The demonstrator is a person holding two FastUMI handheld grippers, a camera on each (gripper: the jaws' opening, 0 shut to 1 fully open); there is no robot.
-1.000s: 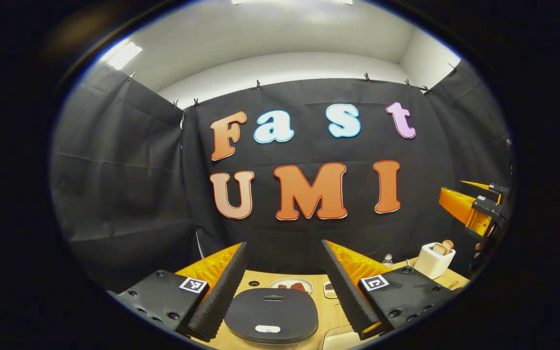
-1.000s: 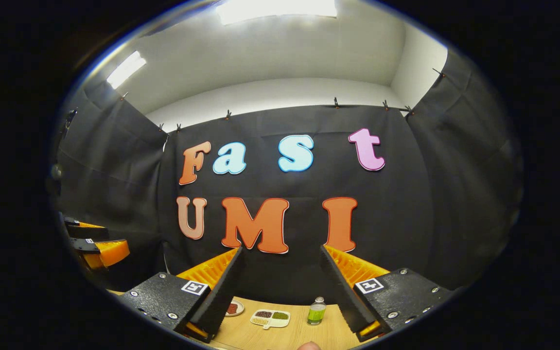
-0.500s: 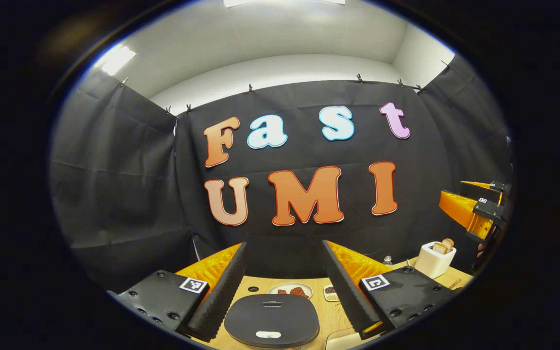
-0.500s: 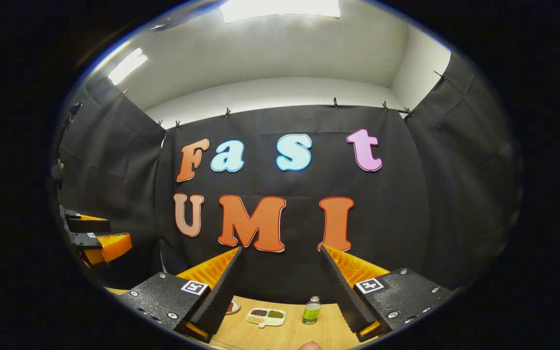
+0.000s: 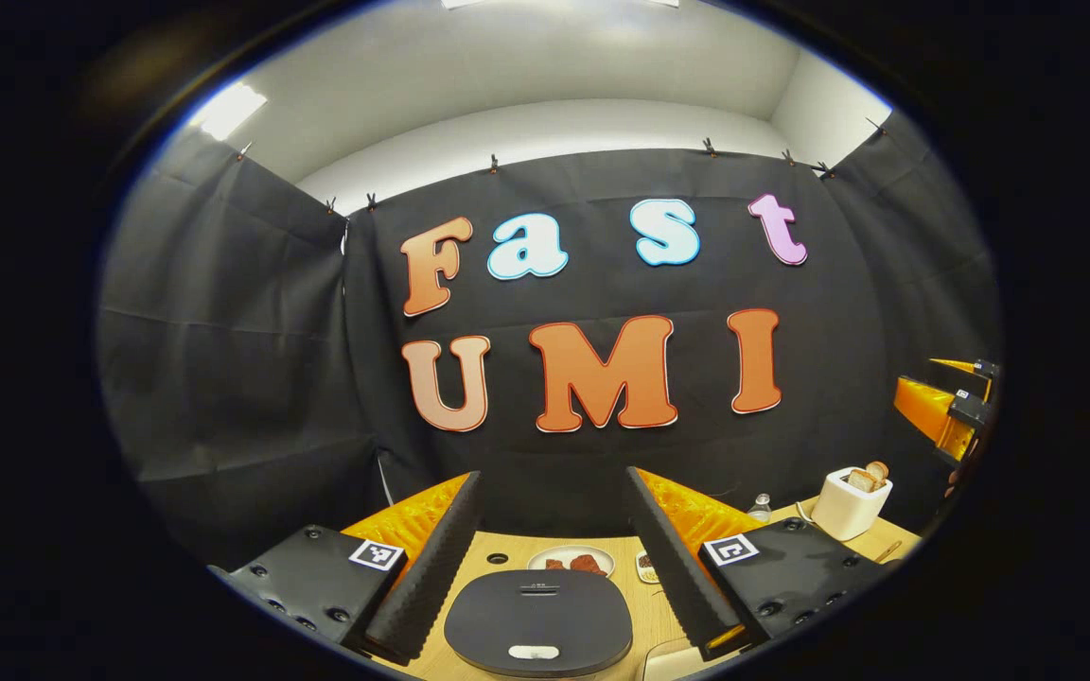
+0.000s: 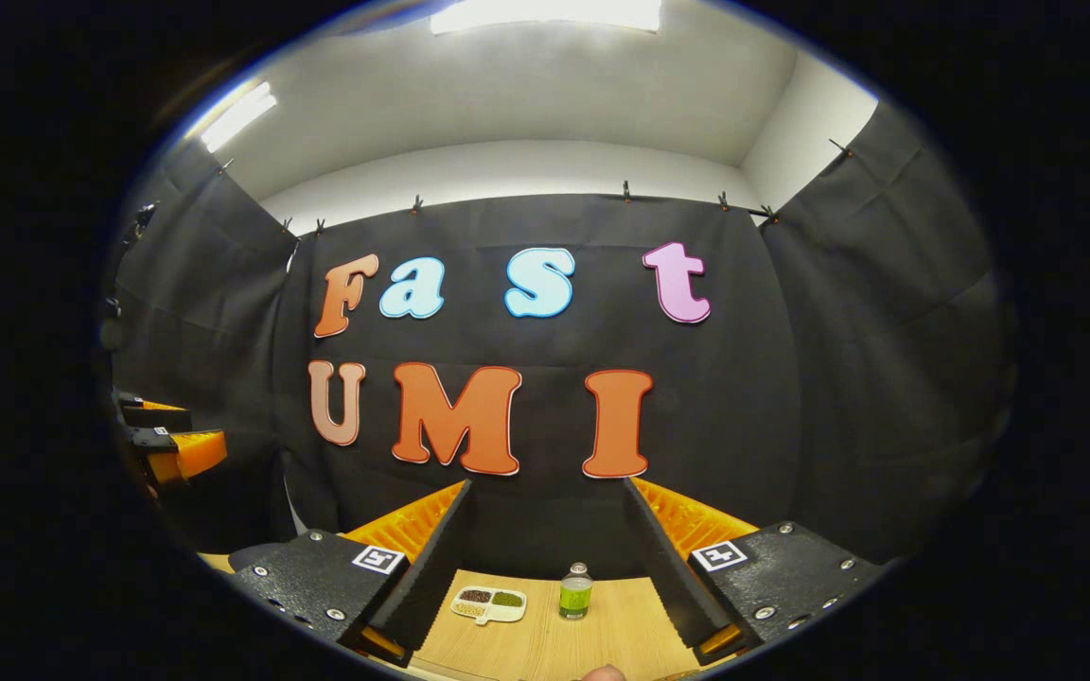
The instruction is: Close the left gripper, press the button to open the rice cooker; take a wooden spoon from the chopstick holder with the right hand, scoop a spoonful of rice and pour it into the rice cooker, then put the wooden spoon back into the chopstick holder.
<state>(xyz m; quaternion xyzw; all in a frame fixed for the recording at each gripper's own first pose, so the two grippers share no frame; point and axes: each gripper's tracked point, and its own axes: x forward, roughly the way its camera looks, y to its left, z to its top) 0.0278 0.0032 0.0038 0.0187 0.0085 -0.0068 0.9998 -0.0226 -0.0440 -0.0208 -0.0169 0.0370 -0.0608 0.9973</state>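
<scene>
- Left gripper (image 5: pixel 545 553) held up over the table, jaws wide apart, nothing between them.
- Just below and between those jaws: the rice cooker (image 5: pixel 537 622), a dark, flat, rounded lid, shut tight.
- On the near edge of that lid, a small pale button (image 5: pixel 533 652), long side running left to right. Sits a little below the jaw tips, about in the middle of the gap.
- So the left gripper looks the nearer one for the press. Needs to close first, then go down and a bit toward the holder's side to land on the button.
- Past the cooker on the wooden table (image 5: pixel 498 549): a small plate (image 5: pixel 571 562) with something red-brown on it, and a little dish (image 5: pixel 645 566) beside it.
- Further off to the right: a white chopstick holder (image 5: pixel 850 505) with brown tops poking out. Probably the wooden spoon among them, but too small to be sure.
- Far right, high up: the right gripper (image 5: pixel 944 409), well apart from the holder.
- Right gripper (image 6: pixel 545 558) in its own view also wide apart and empty, pointed at the wall more than the table.
- Beyond its jaws: a small tray (image 6: pixel 490 603) with grains in parts, and a little green bottle (image 6: pixel 574 593) standing upright.
- Lid still down, spoon not taken, so the job looks hardly begun.
</scene>
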